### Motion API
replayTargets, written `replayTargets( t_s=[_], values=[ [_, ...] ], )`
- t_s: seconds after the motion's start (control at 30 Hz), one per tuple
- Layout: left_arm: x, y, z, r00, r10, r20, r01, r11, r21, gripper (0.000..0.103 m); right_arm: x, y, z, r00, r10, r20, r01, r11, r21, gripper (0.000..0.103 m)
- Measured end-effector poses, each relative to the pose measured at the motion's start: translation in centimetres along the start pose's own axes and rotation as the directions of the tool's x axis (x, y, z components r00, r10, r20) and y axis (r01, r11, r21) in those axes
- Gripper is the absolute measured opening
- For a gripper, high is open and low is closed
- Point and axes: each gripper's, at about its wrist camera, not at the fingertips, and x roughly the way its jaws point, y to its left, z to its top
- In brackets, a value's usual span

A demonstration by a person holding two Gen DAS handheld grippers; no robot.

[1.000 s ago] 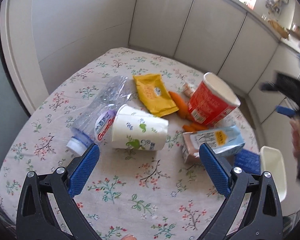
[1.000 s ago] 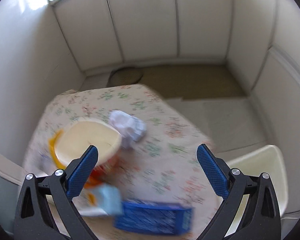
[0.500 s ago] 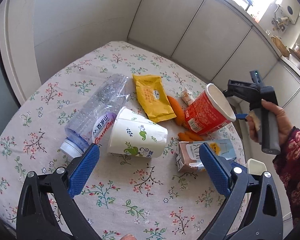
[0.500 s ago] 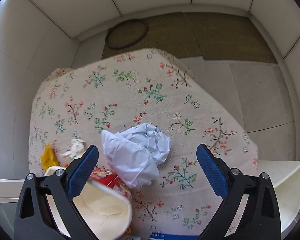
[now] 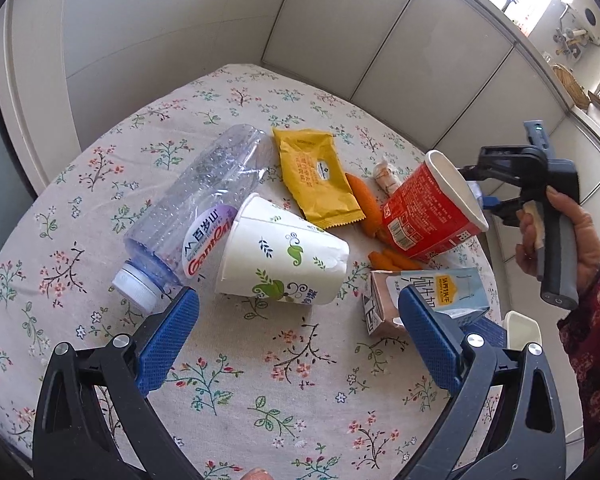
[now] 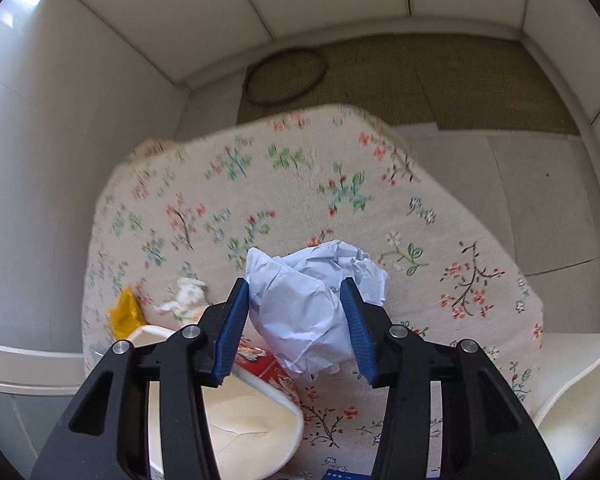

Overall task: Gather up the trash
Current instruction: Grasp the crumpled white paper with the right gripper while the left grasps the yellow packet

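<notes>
- Right tool (image 6: 296, 322) was closing around the paper ball (image 6: 312, 304); pad contact unclear.
- Left tool (image 5: 298, 338) gaped empty.
- Red cup (image 5: 432, 212) hid the right tool's tips.

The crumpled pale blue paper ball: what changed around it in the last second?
The right gripper came down over the crumpled pale blue paper ball; its jaws are closing, pads now against the paper's sides. The left gripper stayed open, and the white paper cup and clear plastic bottle stayed put.
</notes>
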Motion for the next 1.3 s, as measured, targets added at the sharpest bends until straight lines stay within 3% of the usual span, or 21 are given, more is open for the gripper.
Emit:
replayTargets(
  t_s=[0.23,0.4,0.47,0.57,0.67,0.87,1.03,1.13,1.17,1.23,1.3],
  values=[
    [-0.7,0.3,1.2,0.998,0.029,0.057,-0.029,1.0,0.011,0.096,-5.8,-0.7,-1.5,0.983,0.047,0.175,-0.046,0.999,-0.008,0.047],
    [-0.9,0.9,4.9,0.995,0.061,0.079,-0.063,0.998,0.021,0.096,-9.4,-2.4,-5.1,0.962,0.1,0.254,-0.095,0.995,-0.033,0.047],
    [-0.3,0.4,7.0,0.994,0.08,0.079,-0.086,0.994,0.073,0.096,-10.4,-3.5,-6.8,0.954,0.125,0.272,-0.122,0.992,-0.027,0.047],
    [1.5,-1.1,10.0,0.997,0.071,0.031,-0.074,0.989,0.129,0.096,-11.4,-5.1,-9.2,0.944,0.156,0.291,-0.158,0.987,-0.017,0.047],
    [4.6,-2.7,13.1,0.996,0.061,-0.061,-0.053,0.991,0.122,0.095,-12.0,-6.3,-11.6,0.933,0.188,0.308,-0.199,0.98,0.002,0.047],
    [11.8,-5.6,15.9,0.968,0.177,-0.177,-0.151,0.977,0.151,0.094,-12.3,-9.0,-14.7,0.918,0.206,0.338,-0.224,0.975,0.012,0.047],
    [17.6,-6.0,16.2,0.911,0.34,-0.235,-0.301,0.935,0.186,0.091,-11.9,-10.5,-15.1,0.916,0.218,0.338,-0.232,0.973,0.002,0.047],
    [19.9,-5.3,16.3,0.88,0.384,-0.28,-0.342,0.921,0.189,0.081,-11.9,-11.2,-15.0,0.909,0.236,0.343,-0.249,0.968,-0.006,0.047],
    [20.4,-5.1,16.2,0.874,0.381,-0.3,-0.338,0.922,0.186,0.073,-11.9,-11.2,-15.0,0.909,0.238,0.342,-0.252,0.968,-0.005,0.047],
    [20.5,-4.9,16.3,0.888,0.341,-0.308,-0.302,0.938,0.17,0.06,-11.4,-11.6,-15.0,0.912,0.239,0.334,-0.255,0.967,0.003,0.047],
    [20.3,-5.1,16.4,0.895,0.318,-0.312,-0.272,0.945,0.18,0.036,-10.7,-11.9,-14.8,0.915,0.243,0.321,-0.261,0.965,0.013,0.047]
  ],
)
